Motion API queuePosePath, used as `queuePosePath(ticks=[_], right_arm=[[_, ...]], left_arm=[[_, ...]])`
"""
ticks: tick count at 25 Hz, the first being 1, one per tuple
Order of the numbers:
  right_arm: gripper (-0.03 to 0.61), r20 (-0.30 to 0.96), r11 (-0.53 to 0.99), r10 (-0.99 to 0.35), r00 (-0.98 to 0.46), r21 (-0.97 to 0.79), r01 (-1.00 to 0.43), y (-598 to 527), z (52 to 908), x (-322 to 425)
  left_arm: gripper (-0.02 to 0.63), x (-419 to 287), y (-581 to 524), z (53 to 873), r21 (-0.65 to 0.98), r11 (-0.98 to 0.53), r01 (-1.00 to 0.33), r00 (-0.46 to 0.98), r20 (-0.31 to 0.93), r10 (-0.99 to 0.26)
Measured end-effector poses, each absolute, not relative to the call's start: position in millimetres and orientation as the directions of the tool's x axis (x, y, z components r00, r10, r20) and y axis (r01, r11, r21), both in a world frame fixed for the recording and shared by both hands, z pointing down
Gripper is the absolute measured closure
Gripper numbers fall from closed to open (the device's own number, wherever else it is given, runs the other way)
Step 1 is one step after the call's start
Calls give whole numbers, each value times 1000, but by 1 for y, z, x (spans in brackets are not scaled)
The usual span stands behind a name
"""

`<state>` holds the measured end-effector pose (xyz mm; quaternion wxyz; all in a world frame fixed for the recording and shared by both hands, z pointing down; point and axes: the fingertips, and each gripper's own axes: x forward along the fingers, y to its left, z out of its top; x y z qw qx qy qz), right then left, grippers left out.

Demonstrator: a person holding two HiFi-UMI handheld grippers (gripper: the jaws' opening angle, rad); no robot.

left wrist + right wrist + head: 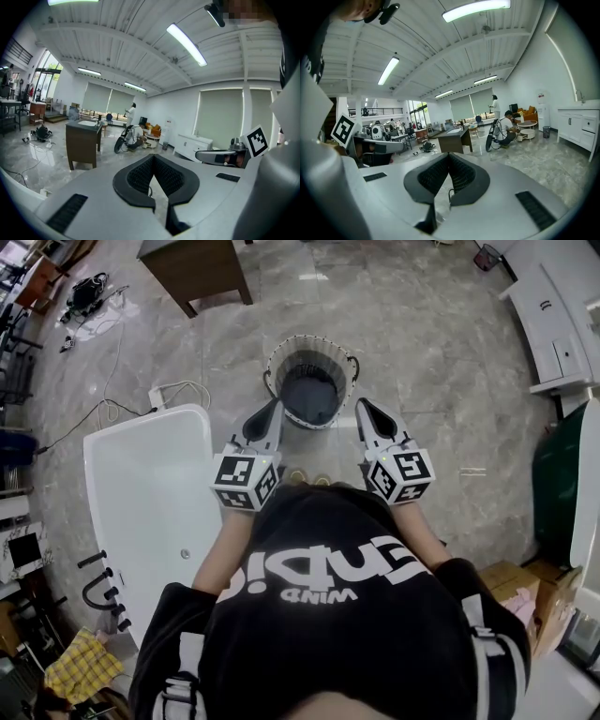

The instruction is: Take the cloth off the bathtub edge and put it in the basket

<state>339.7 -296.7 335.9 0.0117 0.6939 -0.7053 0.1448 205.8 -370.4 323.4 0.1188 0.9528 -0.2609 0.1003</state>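
Note:
A round wicker basket [350, 367] with a white lining stands on the floor ahead of me, and a dark grey cloth [309, 395] lies inside it. The white bathtub [141, 493] is on my left, and its rim nearest me is bare. I hold both grippers level at chest height, pointing past the basket. My left gripper [273, 410] [153, 157] is shut with nothing between its pads. The right gripper [367, 410] [449, 155] is shut and empty too. Both gripper views look out across the hall, so neither shows the basket or the tub.
A yellow checked cloth [82, 664] lies by the black taps [98, 582] at the tub's near end. A brown cabinet [197, 268] stands beyond the basket, with cables [112, 399] left of it. At the right are white furniture [553, 315], a green object [558, 474] and cardboard boxes [516, 582].

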Motion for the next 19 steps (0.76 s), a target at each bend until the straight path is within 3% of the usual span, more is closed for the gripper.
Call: queuePosePath(ticks=[19], right_arm=[[565, 221, 7, -974, -54, -207, -978, -300, 337, 346]], left_arm=[[599, 208, -374, 326, 180, -806, -564, 816, 271, -510]])
